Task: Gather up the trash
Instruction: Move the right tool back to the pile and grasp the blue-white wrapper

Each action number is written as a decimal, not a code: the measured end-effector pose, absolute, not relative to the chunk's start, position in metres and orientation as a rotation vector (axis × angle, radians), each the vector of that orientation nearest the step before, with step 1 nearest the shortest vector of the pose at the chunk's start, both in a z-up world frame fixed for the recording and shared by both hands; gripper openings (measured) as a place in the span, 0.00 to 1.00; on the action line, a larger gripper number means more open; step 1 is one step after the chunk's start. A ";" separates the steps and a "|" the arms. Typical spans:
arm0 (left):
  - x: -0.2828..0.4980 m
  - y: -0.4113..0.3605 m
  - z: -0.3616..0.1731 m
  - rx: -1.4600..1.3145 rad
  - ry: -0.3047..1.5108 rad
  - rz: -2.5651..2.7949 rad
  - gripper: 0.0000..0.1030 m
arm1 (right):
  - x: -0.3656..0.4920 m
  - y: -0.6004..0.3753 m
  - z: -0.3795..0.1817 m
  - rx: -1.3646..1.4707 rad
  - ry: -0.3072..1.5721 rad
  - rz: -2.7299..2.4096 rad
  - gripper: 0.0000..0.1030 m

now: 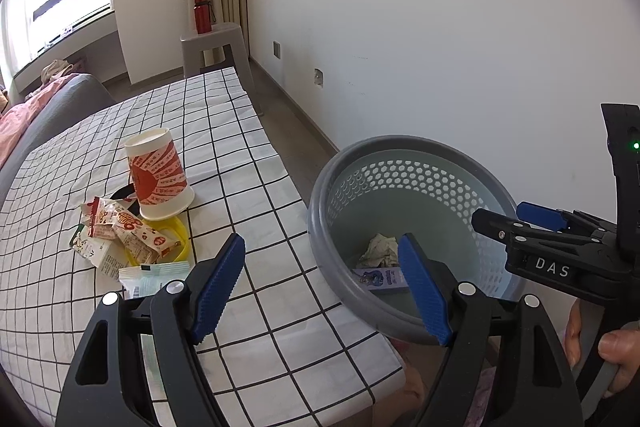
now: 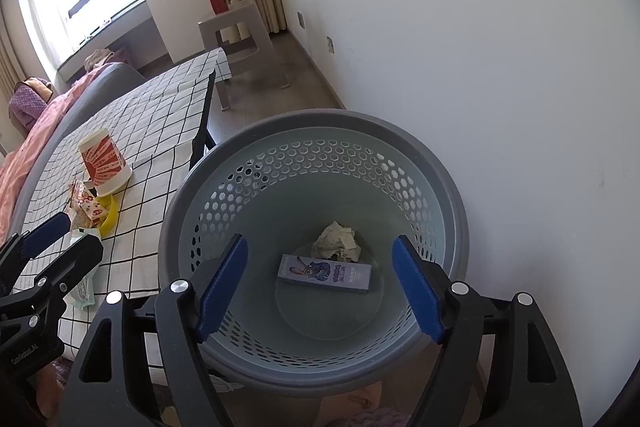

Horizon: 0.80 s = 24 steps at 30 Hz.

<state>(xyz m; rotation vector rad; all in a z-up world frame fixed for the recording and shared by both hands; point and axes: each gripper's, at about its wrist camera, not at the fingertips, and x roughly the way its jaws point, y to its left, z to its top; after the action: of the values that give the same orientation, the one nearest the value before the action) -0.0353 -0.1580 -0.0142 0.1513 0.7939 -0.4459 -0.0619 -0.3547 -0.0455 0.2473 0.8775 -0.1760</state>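
Note:
A grey perforated waste basket (image 2: 248, 147) stands on the floor beside the table; it also shows in the left wrist view (image 1: 404, 141). Inside lie a crumpled paper ball (image 2: 336, 241) and a purple carton (image 2: 324, 273). On the checked tablecloth (image 1: 248, 187) stand an upside-down red-and-white paper cup (image 1: 158, 175), snack wrappers (image 1: 128, 231), a yellow ring (image 1: 180, 231) and a pale packet (image 1: 152, 277). My left gripper (image 1: 320, 287) is open and empty over the table's edge. My right gripper (image 2: 320, 291) is open and empty above the basket; it also shows in the left wrist view (image 1: 520, 217).
A white wall (image 2: 480, 67) runs close along the right of the basket. A grey stool (image 1: 216, 47) with a red bottle (image 1: 203, 15) stands beyond the table's far end. A grey sofa with pink bedding (image 1: 24, 115) lies along the table's left.

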 end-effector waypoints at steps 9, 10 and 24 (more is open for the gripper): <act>-0.040 -0.118 -0.021 0.117 0.820 -0.369 0.73 | -0.057 -0.336 -0.045 0.219 0.882 -0.147 0.75; -0.040 -0.113 -0.021 0.115 0.821 -0.355 0.73 | -0.056 -0.334 -0.044 0.218 0.883 -0.142 0.75; -0.029 -0.001 -0.009 0.036 0.818 -0.131 0.73 | -0.024 -0.245 -0.042 0.168 0.898 0.037 0.78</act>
<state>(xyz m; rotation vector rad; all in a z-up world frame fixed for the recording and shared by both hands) -0.0285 -0.0010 -0.0090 0.0364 0.8179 -0.1315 -0.0243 -0.2451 -0.0420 0.1681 0.8979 0.0374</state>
